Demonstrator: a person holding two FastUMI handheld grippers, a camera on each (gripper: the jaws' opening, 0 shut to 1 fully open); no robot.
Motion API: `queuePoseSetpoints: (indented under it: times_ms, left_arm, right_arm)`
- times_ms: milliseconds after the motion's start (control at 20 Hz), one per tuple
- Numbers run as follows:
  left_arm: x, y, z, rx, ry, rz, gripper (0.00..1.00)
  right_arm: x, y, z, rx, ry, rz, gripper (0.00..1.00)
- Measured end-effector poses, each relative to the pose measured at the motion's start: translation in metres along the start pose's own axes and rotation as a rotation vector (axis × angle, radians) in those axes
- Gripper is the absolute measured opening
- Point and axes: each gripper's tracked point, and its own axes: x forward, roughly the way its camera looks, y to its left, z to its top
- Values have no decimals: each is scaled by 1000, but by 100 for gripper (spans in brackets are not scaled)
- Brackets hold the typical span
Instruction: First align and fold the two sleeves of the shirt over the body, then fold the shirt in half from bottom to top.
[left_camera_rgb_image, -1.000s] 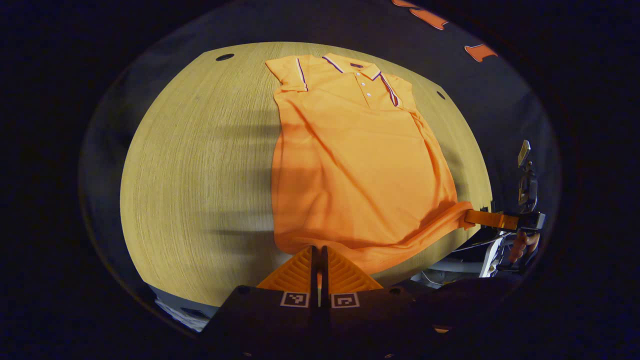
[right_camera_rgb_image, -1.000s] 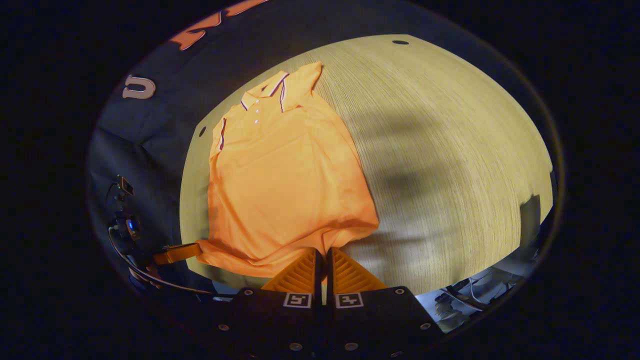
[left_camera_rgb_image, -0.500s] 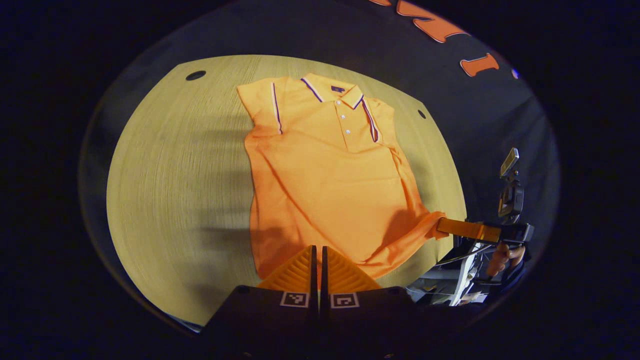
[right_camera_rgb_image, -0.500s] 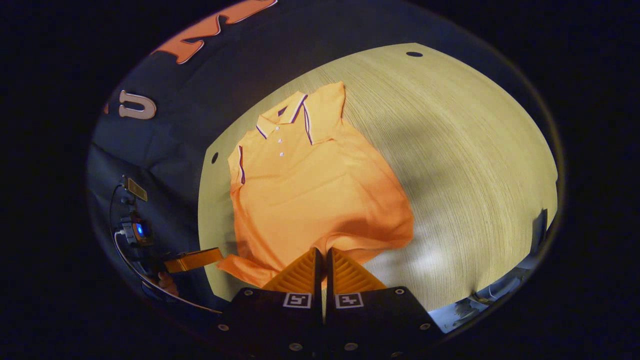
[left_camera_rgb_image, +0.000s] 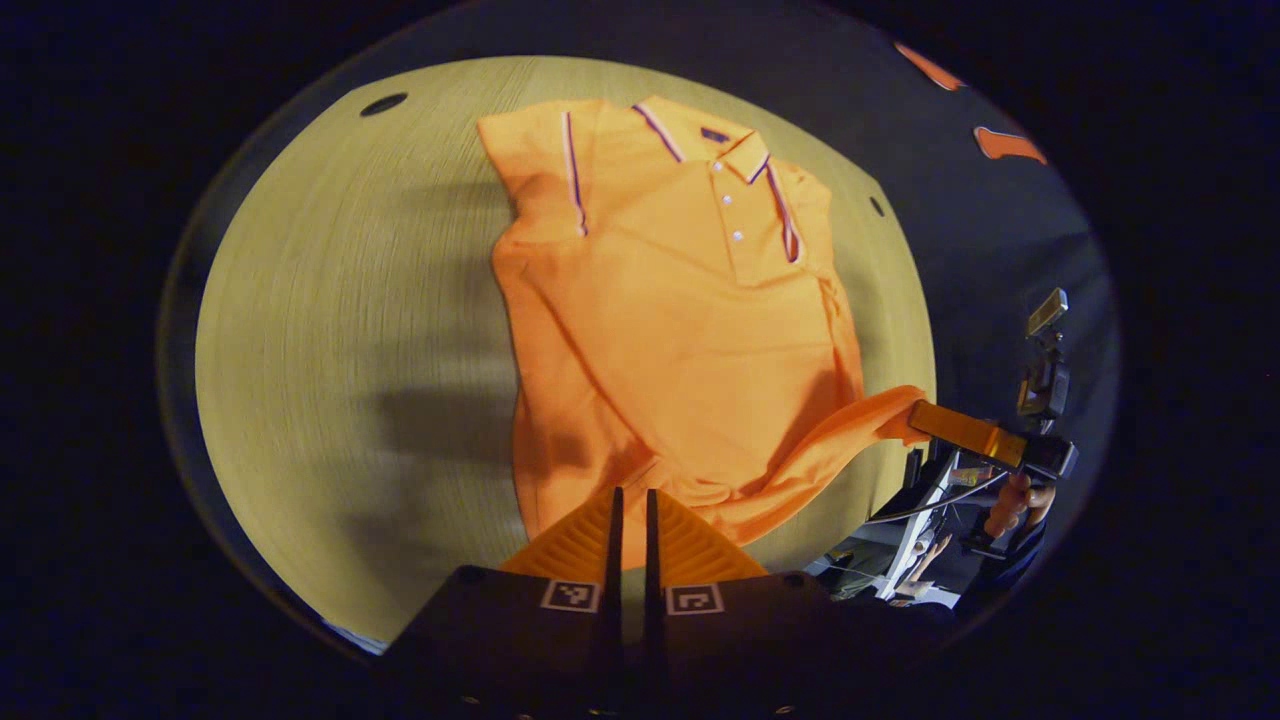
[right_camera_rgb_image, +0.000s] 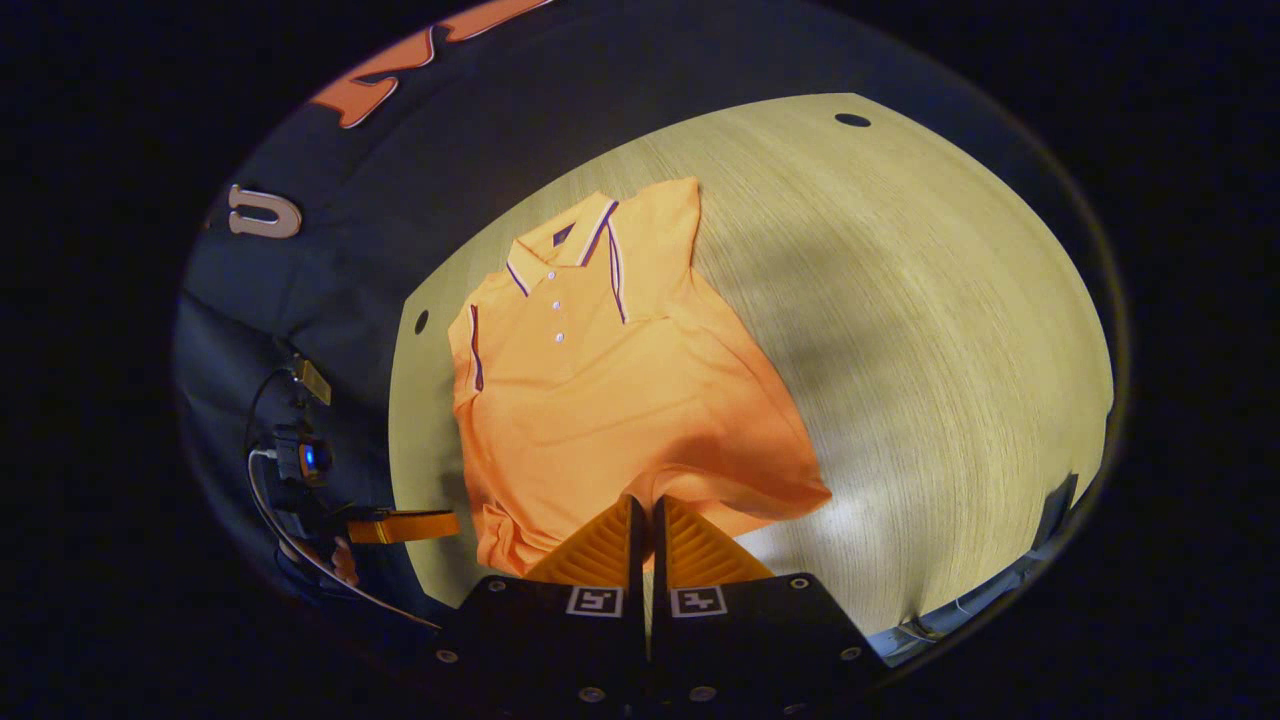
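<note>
Light: dim booth, with the desk (left_camera_rgb_image: 330, 330) and orange shirt (left_camera_rgb_image: 680, 330) the bright areas; the light seems to fall from above.
Shadows: soft dark bands lie across the desk left of the shirt in the left gripper view; a broad shadow patch sits on the desk (right_camera_rgb_image: 900, 330) in the right gripper view.
Glare: a pale sheen near the shirt's (right_camera_rgb_image: 620, 400) lower corner.
Distortion: strong fisheye bending, desk edges curve.
Blur: slight smear in the wood grain.

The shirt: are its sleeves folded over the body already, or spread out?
Folded: both striped sleeves lie on the shirt, none sticks out. Both grippers pinch its bottom hem.
</note>
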Motion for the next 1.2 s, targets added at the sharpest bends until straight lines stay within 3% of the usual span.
queuePoseSetpoints:
  times_ms: [50,100,150,200,300,450,600,650,700,750,850,900,950,1050,1100,1150,1200]
  left_arm:
    - [-1,-5,1,-2,2,-9,30]
    - [3,-11,-3,9,28,-26,44]
    - [3,-12,-10,81,42,-15,65]
    - [3,-5,-8,191,14,35,66]
    - [13,1,7,386,-41,110,78]
    - [29,-1,11,519,-30,133,78]
    - [42,2,11,557,-12,153,69]
    - [44,1,11,561,-5,152,58]
    - [47,1,9,572,-1,157,61]
    - [47,-2,8,596,2,154,54]
    - [49,-12,0,644,3,128,55]
    - [49,-17,-6,673,9,118,48]
    - [50,-18,-10,700,12,123,55]
    - [52,-19,-19,726,12,111,55]
    - [52,-16,-11,703,-22,157,55]
    - [55,-21,-9,675,-43,161,6]
    - [57,-19,-14,695,-34,169,5]
  right_arm:
    - [3,-1,1,-6,6,8,3]
    - [4,-5,1,-1,11,9,4]
    - [6,-6,1,9,18,22,3]
    - [6,-8,2,13,20,30,3]
    - [7,-16,2,7,20,24,4]
    - [6,-26,-1,35,19,32,3]
    - [7,-31,-6,45,25,36,4]
    - [6,-34,-6,45,24,30,4]
    - [7,-34,-8,45,24,34,4]
    - [7,-35,-8,51,26,34,3]
    - [8,-33,-11,55,28,42,4]
    - [8,-34,-11,52,26,40,4]
    - [8,-34,-13,46,28,41,3]
    - [8,-33,-14,41,27,43,3]
    - [9,-35,-15,45,28,39,4]
    - [9,-34,-16,50,30,43,3]
    - [8,-35,-17,53,30,42,3]
